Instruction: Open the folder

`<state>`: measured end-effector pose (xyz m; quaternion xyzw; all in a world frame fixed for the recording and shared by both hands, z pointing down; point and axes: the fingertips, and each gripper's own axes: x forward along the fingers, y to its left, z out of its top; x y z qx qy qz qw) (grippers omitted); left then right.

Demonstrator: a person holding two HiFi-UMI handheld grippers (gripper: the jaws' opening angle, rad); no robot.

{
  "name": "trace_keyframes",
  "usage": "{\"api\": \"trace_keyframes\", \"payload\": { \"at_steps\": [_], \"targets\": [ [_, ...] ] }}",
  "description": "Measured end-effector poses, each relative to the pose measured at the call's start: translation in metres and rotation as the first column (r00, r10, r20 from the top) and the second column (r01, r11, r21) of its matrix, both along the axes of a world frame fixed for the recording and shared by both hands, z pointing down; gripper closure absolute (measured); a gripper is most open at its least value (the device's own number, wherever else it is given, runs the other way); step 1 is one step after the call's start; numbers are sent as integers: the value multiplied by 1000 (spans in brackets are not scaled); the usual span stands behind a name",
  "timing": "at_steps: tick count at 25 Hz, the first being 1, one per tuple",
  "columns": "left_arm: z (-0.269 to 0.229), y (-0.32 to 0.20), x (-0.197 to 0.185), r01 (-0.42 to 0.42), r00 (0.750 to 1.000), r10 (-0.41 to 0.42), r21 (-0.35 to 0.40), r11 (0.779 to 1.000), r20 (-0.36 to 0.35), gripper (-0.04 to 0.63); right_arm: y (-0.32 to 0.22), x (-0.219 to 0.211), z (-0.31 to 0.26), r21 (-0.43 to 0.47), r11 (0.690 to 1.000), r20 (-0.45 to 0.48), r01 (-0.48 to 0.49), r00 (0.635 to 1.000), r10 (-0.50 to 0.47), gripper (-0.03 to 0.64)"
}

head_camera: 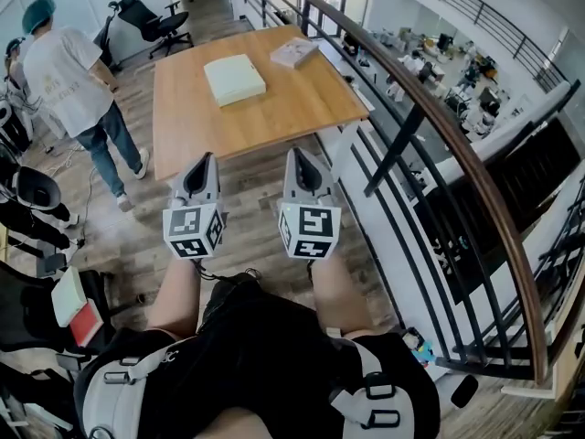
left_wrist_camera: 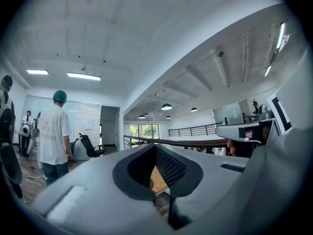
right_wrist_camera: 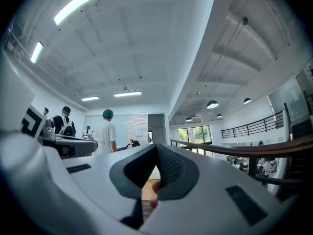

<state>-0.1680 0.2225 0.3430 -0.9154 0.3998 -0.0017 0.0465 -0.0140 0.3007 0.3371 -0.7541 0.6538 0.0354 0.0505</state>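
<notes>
Short of the table [head_camera: 274, 112], I carry left gripper [head_camera: 207, 162] and right gripper [head_camera: 296, 157] level, jaws closed, empty, ready for approach; folder [head_camera: 234, 79] lies flat mid-table, well ahead, unopened

Level left gripper [head_camera: 207, 158] and right gripper [head_camera: 295, 154], fingers [left_wrist_camera: 168, 168] together

Person in white shirt [head_camera: 64, 76] left of wooden table [head_camera: 274, 108] — dark railing [head_camera: 457, 149] right
</notes>
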Motion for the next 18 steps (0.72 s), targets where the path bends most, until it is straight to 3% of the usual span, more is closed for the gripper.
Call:
{"api": "trace_keyframes", "payload": {
  "at_steps": [9,18],
  "targets": [
    [15,-33,21,-3,1000,3,5,1000,-6,595,-40,13,9,-4,1000,-21,28,999,-28,621],
    [34,-119,63,12,1000,-12,-9,1000,12,596,-128,51,21,-34,998,-39,50,998,-52,623]
  ]
}}
